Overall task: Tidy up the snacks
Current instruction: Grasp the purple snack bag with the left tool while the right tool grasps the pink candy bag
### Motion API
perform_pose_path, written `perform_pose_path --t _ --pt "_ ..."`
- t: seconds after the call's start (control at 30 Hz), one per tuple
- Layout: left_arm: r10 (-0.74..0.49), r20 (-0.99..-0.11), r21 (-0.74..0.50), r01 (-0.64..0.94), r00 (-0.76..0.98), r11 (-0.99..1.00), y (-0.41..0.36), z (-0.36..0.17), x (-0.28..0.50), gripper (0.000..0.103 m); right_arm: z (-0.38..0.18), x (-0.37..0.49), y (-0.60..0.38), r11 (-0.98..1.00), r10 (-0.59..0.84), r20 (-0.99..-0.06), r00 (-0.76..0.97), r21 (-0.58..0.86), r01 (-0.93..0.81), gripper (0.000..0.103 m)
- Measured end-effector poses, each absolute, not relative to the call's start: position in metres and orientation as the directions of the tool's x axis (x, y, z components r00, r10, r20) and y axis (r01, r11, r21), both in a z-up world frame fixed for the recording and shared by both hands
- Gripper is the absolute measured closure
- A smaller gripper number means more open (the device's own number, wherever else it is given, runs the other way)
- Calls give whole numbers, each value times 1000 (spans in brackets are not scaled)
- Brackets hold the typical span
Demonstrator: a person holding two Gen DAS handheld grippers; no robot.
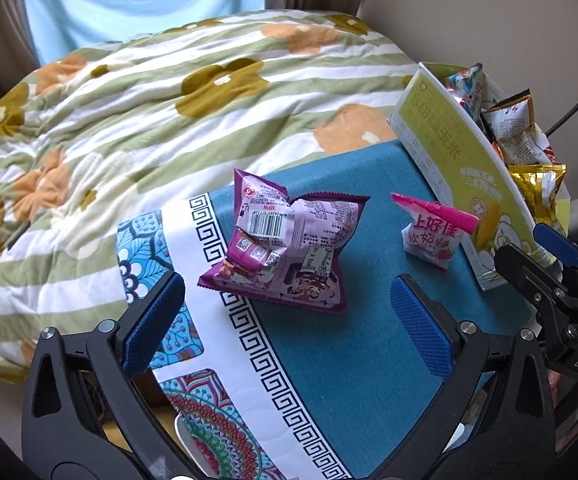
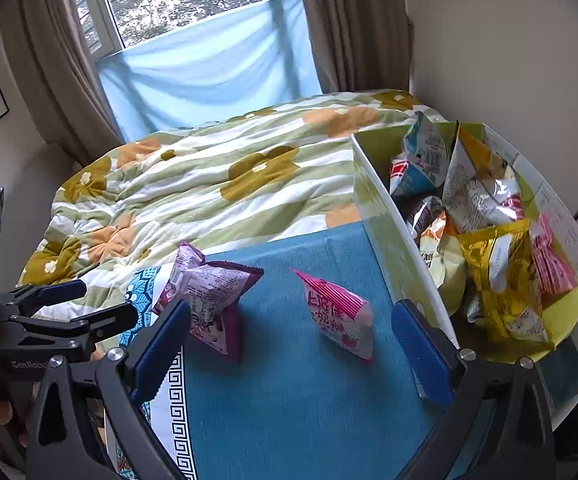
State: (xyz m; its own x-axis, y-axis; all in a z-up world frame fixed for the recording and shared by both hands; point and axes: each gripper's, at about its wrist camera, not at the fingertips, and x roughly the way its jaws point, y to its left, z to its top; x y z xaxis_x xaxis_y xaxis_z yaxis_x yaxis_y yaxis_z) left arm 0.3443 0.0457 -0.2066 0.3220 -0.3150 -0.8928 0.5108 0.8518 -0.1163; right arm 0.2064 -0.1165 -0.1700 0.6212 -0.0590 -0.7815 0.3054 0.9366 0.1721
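Note:
A purple snack bag (image 1: 285, 240) lies crumpled on the blue cloth (image 1: 349, 352), just ahead of my open, empty left gripper (image 1: 285, 316). A small pink and white candy bag (image 1: 433, 232) stands to its right, beside the green and white box (image 1: 461, 168) that holds several snack bags. In the right wrist view my right gripper (image 2: 289, 344) is open and empty, with the pink bag (image 2: 341, 312) just ahead between its fingers and the purple bag (image 2: 209, 296) by the left finger. The box (image 2: 373, 200) is at the right.
A striped floral quilt (image 1: 149, 120) covers the bed behind the cloth. A patterned border (image 1: 217, 360) edges the cloth on the left. The right gripper (image 1: 549, 280) shows at the right edge of the left view; the left gripper (image 2: 65, 312) shows at the left of the right view.

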Motion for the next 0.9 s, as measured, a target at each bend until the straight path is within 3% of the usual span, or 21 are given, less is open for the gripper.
perform_pose_path --t 0.33,0.8,0.9 --pt "-287 -917 -95 547 278 832 20 -273 377 1 -242 224 -123 888 -171 -804 570 125 442 3" --pt "-277 -931 -86 592 239 801 0 -317 394 1 -276 240 -128 872 -263 -793 550 49 487 3" --pt "-295 -928 -105 602 226 792 -1 -317 394 12 -276 238 -129 865 -265 -789 555 60 499 3"
